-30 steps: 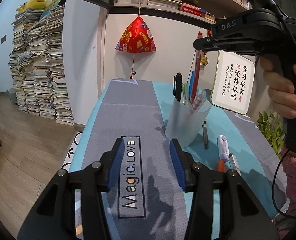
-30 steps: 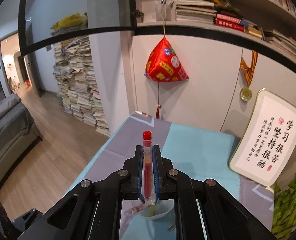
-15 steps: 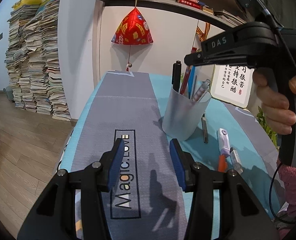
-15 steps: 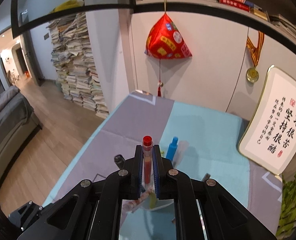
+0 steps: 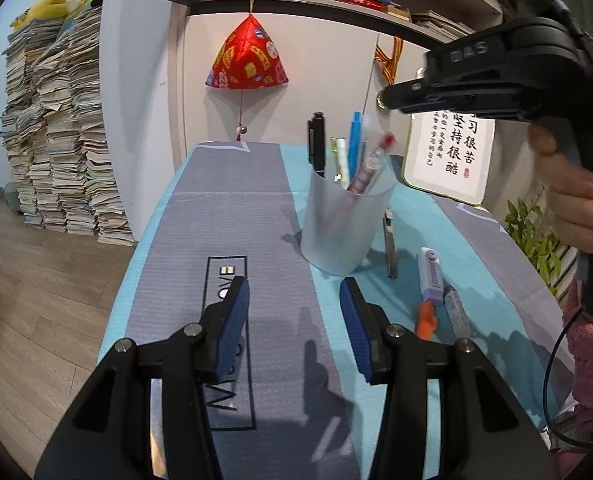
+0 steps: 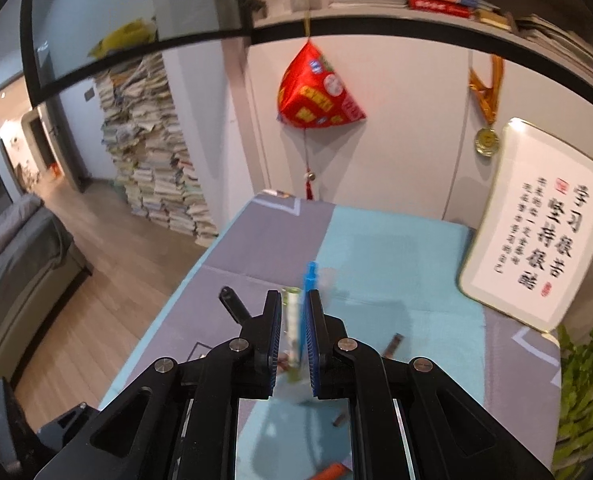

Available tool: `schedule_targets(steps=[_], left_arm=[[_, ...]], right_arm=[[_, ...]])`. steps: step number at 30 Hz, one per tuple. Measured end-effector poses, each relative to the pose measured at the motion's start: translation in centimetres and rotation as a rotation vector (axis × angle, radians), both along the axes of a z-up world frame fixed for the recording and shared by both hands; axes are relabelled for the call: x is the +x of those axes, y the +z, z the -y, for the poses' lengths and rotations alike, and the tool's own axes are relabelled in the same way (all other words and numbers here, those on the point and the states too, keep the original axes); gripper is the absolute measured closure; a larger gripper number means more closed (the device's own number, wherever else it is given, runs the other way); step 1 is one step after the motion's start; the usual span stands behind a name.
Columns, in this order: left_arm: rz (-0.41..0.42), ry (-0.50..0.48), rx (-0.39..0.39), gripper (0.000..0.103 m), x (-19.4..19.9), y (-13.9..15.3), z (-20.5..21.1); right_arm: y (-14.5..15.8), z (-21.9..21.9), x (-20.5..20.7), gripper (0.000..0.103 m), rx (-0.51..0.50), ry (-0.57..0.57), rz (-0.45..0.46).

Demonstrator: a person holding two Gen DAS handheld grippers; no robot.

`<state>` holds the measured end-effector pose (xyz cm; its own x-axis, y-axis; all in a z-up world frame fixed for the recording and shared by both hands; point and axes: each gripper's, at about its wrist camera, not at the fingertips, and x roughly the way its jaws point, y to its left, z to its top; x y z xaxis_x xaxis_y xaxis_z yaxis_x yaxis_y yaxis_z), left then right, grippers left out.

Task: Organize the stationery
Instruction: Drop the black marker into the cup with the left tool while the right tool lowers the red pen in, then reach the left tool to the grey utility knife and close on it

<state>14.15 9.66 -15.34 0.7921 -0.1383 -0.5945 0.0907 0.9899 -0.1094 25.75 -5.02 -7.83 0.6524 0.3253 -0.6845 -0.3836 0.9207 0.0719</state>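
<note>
A translucent pen cup (image 5: 342,224) stands on the blue and grey table mat. It holds a black pen (image 5: 316,140), a blue pen (image 5: 354,140) and a red pen (image 5: 370,166) that leans in it, blurred. My left gripper (image 5: 294,314) is open and empty, low over the mat in front of the cup. My right gripper (image 6: 294,320) hovers above the cup with its jaws a little apart and nothing between them; the pens below show through the gap. On the mat right of the cup lie a dark pen (image 5: 390,244), a lilac and orange cutter (image 5: 428,284) and a small grey tube (image 5: 454,310).
A framed calligraphy plaque (image 5: 450,152) leans on the wall at the back right. A green plant (image 5: 536,232) stands at the right edge. A red ornament (image 5: 246,60) hangs above the table's far end. Stacks of books (image 5: 60,132) stand on the floor to the left.
My right gripper has let go of the red pen, which now leans in the cup. The right gripper has lifted and opened slightly. The left gripper has tilted a little.
</note>
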Motion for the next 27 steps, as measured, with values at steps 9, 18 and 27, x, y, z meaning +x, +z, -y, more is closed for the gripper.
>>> schedule_targets(steps=[9, 18, 27], left_arm=[[-0.021, -0.077, 0.016, 0.058, -0.1, -0.2, 2.7], [-0.098, -0.178, 0.040, 0.060, 1.9, -1.8, 7.0], [-0.125, -0.250, 0.129, 0.079, 6.2, -3.1, 11.3]], right_arm=[[-2.0, 6.8, -2.2, 0.093, -0.017, -0.138, -0.054], [-6.6, 12.9, -3.6, 0.093, -0.005, -0.217, -0.187], [-8.6, 17.2, -4.4, 0.093, 0.067, -0.273, -0.243]])
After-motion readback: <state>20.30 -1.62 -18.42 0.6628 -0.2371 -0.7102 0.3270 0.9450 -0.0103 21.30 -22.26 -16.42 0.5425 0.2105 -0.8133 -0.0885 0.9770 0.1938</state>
